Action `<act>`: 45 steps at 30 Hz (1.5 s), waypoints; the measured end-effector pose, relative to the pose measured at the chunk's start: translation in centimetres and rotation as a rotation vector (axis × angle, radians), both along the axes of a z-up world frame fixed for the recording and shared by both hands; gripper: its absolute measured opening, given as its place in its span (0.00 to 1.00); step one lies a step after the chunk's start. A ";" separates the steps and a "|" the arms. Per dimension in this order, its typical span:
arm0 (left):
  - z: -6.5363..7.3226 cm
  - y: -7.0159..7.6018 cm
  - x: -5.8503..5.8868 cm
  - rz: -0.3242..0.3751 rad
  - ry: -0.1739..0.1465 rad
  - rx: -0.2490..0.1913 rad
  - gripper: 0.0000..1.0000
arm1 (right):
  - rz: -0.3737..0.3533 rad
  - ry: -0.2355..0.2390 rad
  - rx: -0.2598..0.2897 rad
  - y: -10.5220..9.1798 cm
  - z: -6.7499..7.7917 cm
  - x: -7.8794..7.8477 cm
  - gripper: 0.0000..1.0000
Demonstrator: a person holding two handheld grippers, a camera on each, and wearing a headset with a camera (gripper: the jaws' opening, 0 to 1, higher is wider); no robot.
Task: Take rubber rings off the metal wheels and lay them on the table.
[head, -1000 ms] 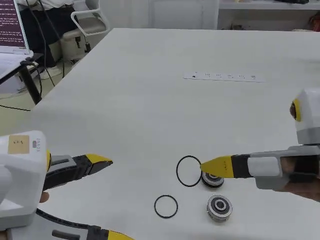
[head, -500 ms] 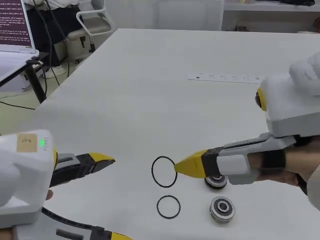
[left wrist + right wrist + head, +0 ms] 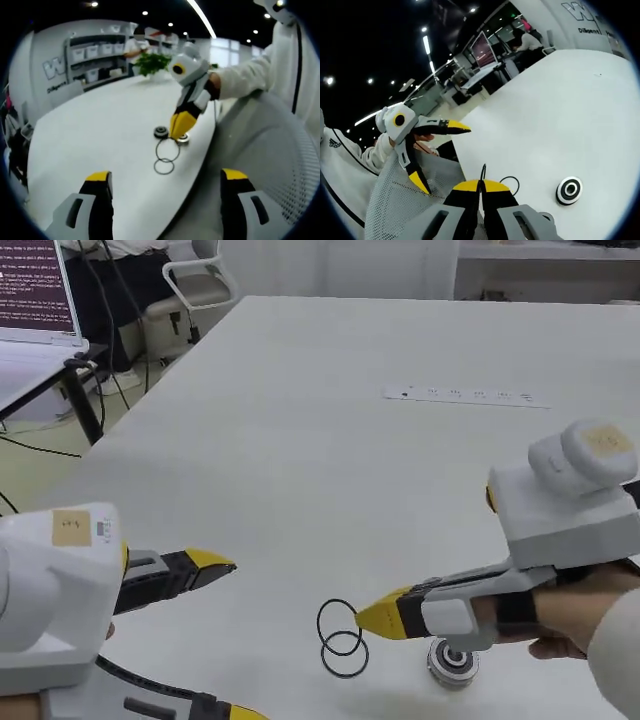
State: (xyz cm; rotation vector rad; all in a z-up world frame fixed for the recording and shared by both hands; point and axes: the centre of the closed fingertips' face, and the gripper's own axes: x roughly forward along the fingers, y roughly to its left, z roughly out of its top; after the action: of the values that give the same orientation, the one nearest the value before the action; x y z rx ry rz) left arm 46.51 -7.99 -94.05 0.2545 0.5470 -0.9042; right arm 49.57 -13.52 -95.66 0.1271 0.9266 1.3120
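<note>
Your right tool [image 3: 362, 617] is pinched shut on a rubber ring [image 3: 338, 618]. Since half a second ago it has drawn that ring closer to the near edge of the bench [image 3: 330, 440], so it now overlaps the second ring [image 3: 345, 656] lying flat there. A metal wheel [image 3: 452, 661] sits just right of them, under the tool. Your left tool [image 3: 232, 638] stays wide open and empty.

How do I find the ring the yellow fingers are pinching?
On the white table, left of the metal wheel, two black rings overlap. The held ring is the farther one, pinched in the shut yellow fingers of the right gripper; the loose ring lies flat.
</note>
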 end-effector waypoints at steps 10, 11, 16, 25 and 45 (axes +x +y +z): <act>-0.2 0.1 0.1 0.019 0.019 -0.004 0.90 | -0.054 0.049 -0.049 -0.5 -2.6 0.4 0.00; -0.2 0.1 0.1 0.018 0.021 -0.006 0.90 | -0.052 0.049 -0.051 -0.5 -2.7 0.3 0.00; -0.3 0.1 0.0 0.021 0.027 -0.011 0.90 | -0.049 0.021 -0.069 -0.3 -3.4 0.4 0.00; 0.0 0.0 0.1 0.022 0.025 -0.027 0.90 | -0.060 -0.018 -0.119 -0.7 -4.6 0.9 0.00; -0.2 0.1 0.0 0.030 0.039 -0.033 0.89 | -0.112 -0.080 -0.155 -1.6 -4.6 2.5 0.09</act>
State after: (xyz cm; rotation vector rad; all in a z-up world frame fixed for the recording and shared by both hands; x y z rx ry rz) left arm 46.53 -7.90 -94.24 0.1984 0.5704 -0.8895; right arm 52.03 -15.15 -100.26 0.0061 0.9361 1.1299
